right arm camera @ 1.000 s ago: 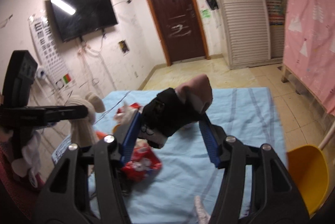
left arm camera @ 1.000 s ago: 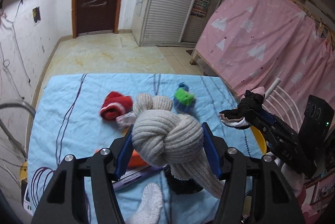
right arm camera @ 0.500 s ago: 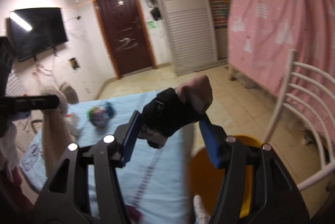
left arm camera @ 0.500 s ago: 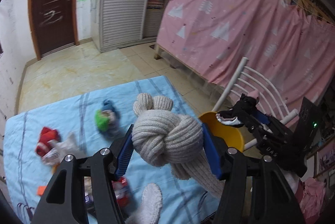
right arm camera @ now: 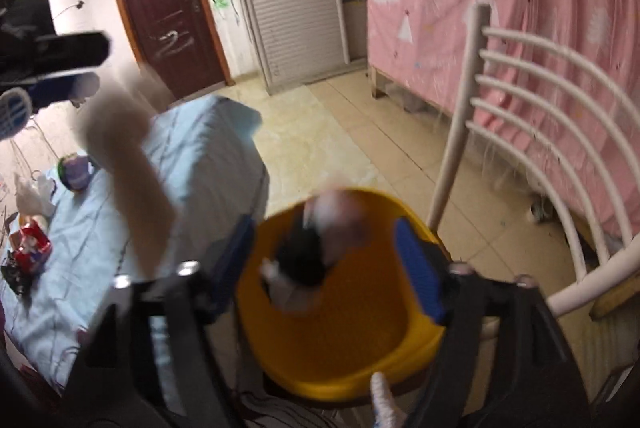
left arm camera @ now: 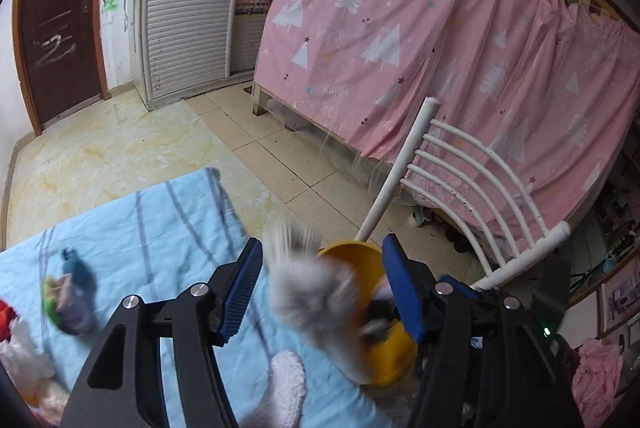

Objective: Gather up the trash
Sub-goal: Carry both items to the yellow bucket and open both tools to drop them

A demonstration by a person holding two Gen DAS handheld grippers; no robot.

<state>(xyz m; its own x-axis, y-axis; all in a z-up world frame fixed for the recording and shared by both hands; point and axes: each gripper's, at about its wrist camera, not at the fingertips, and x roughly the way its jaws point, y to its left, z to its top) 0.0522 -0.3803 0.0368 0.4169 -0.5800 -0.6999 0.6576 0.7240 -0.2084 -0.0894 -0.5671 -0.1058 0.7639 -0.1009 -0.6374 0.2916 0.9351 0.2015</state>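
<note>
My left gripper (left arm camera: 320, 292) is open; a blurred beige knotted sock (left arm camera: 316, 296) is loose between its fingers, over the yellow bin (left arm camera: 384, 368). The sock shows in the right wrist view (right arm camera: 128, 168) as a beige streak. My right gripper (right arm camera: 324, 256) is open above the yellow bin (right arm camera: 352, 340). A blurred black and pink sock (right arm camera: 312, 252) is loose between its fingers, over the bin's mouth.
The blue bedsheet (left arm camera: 152, 228) carries a green and blue bundle (left arm camera: 68, 296), a white bag (right arm camera: 32, 192) and a red wrapper (right arm camera: 30, 242). A white chair (left arm camera: 472, 196) stands right of the bin. A pink curtain (left arm camera: 440, 40) hangs behind. Tiled floor lies beyond.
Both grippers swung right from the bed to the yellow bin. Both opened and let go of their socks, which now blur between the fingers.
</note>
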